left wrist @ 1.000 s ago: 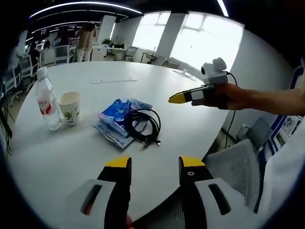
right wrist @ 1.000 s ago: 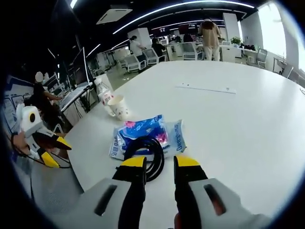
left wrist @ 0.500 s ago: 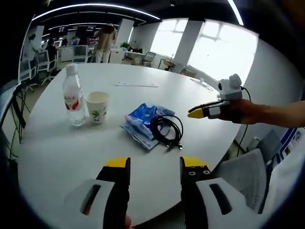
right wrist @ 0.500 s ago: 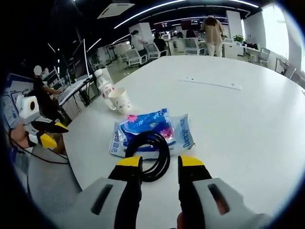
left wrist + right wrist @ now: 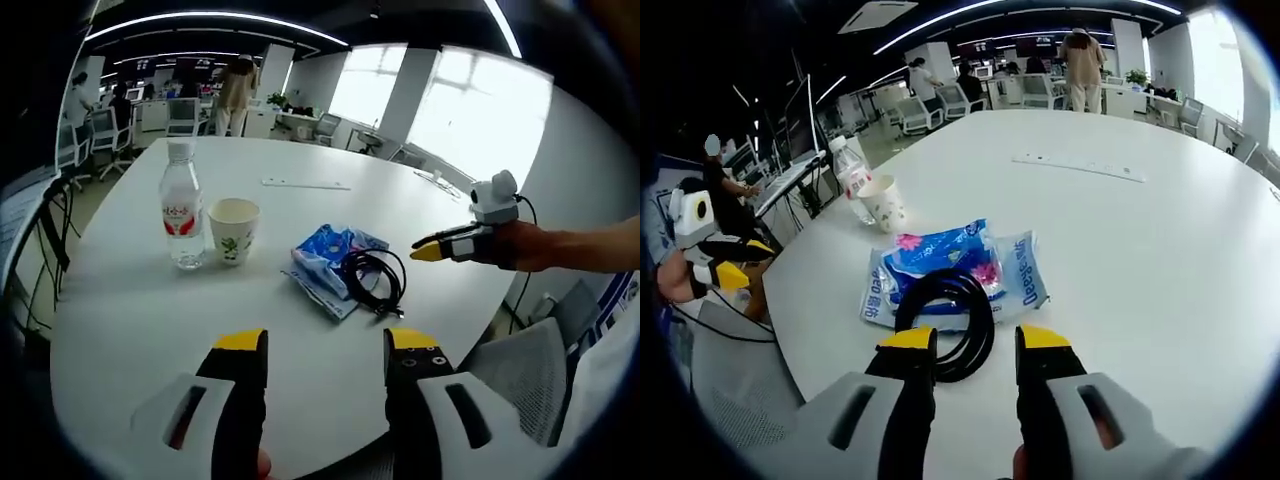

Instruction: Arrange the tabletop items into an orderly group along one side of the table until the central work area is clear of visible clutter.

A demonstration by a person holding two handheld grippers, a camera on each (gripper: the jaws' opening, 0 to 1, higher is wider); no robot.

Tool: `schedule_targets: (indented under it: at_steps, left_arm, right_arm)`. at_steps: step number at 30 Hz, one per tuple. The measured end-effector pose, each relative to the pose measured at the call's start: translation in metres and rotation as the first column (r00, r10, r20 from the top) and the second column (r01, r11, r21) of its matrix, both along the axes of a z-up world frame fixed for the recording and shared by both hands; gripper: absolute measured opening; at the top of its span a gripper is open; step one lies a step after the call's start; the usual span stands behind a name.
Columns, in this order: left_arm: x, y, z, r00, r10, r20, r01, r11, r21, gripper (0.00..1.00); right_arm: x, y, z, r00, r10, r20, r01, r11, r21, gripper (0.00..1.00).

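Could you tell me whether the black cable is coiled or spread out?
Coiled: the black cable lies in loops on the blue packets.

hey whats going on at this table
A person holds a gripper in each hand over a white table. The right gripper hovers open just short of a black cable coiled on blue packets. The left gripper is open and empty. A bottle and cup stand together, untouched.
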State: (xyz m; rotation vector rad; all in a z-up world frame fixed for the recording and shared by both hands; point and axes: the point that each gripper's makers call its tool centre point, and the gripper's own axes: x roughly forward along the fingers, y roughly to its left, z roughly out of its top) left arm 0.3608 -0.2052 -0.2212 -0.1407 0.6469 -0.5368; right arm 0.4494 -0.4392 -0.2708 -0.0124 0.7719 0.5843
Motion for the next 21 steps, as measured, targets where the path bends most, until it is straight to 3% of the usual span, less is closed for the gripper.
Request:
schedule_targets:
  at_steps: [21]
  left_arm:
    - [-0.002,0.021,-0.004,0.999,0.043,-0.014,-0.043,0.999,0.003,0.47]
  right_arm:
    - [0.017,0.016,-0.026,0.998,-0.017,-0.059,0.016,1.000,-0.024,0.29]
